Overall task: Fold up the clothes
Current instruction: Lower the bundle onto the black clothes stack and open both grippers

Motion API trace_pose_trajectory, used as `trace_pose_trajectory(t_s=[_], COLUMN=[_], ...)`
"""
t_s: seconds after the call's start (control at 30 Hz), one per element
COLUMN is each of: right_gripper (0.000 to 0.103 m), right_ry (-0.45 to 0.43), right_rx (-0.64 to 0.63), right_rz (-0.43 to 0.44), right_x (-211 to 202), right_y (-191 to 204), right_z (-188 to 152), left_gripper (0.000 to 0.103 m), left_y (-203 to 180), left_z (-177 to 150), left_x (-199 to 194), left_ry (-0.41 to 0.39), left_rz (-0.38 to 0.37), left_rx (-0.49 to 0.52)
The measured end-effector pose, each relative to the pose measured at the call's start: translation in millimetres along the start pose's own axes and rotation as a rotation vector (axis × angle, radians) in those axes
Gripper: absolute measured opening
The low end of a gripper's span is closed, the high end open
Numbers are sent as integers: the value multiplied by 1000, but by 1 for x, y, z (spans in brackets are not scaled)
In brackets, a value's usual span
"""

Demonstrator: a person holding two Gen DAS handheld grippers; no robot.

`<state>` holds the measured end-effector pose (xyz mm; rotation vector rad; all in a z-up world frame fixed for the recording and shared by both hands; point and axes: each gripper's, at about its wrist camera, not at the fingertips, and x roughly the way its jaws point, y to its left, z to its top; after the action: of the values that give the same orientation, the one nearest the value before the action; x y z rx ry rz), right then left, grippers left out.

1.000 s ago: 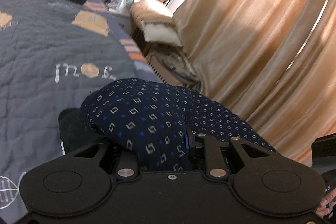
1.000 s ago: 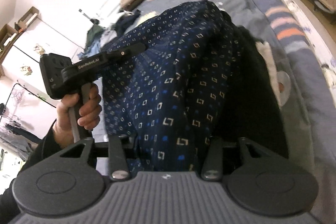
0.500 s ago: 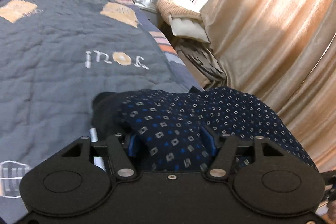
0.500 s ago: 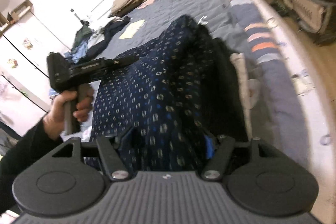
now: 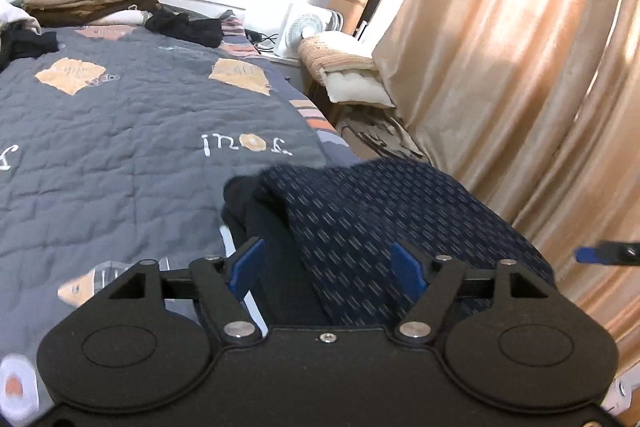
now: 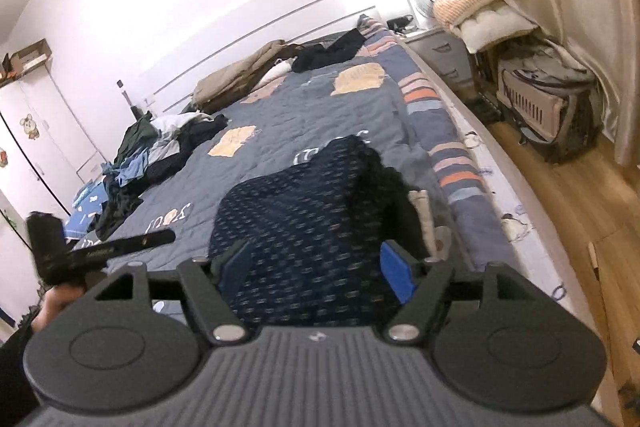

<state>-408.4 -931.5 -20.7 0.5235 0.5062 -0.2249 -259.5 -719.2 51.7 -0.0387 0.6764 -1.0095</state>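
Both the left gripper [image 5: 326,269] and right gripper [image 6: 316,269] were opening, releasing the navy patterned garment [image 5: 392,211] at six o'clock on the bed [image 5: 120,131]; fold laid.

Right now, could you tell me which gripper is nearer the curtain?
Right. The right gripper is on the curtain side; the left gripper is further over the bed. Both jaws are opening, the blue garment between them.

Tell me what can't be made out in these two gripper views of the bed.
- Patterned navy garment: its near edge is hidden behind the left gripper body in the left view; print smeared by motion blur.
- Same garment, right view: near part hidden behind the right gripper.
- Clothes pile, right view: too jumbled and small to tell pieces apart.
- Person's hand: mostly hidden, blurred, at the left edge.
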Motion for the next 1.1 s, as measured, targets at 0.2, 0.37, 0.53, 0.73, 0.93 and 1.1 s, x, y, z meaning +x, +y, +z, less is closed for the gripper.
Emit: trace_pose_trajectory(t_s=[0.2,0.37,0.53,0.73,0.93,1.1], right_gripper=[71,71,71,71,71,71], right_ry=[7,15,35,52,79,69], right_rx=[-124,-126,-90,-83,-98,-80], right_rz=[9,-5,-33,-48,-63,-88], right_x=[24,36,39,46,55,64], right_y=[38,40,28,17,14,-2], right_z=[-15,-15,-20,-27,-30,-35], left_gripper=[76,76,75,56,29,27], left_y=[-35,-73,-104,-120,-103,-94], left_z=[-25,-41,-74,-104,-114,-119], left_x=[-29,-33,-17,6,19,19], left_ry=[-28,-59,-13,6,48,85], left_rz=[-9,6,50,154,159,144], left_rx=[13,149,340,550,585,566])
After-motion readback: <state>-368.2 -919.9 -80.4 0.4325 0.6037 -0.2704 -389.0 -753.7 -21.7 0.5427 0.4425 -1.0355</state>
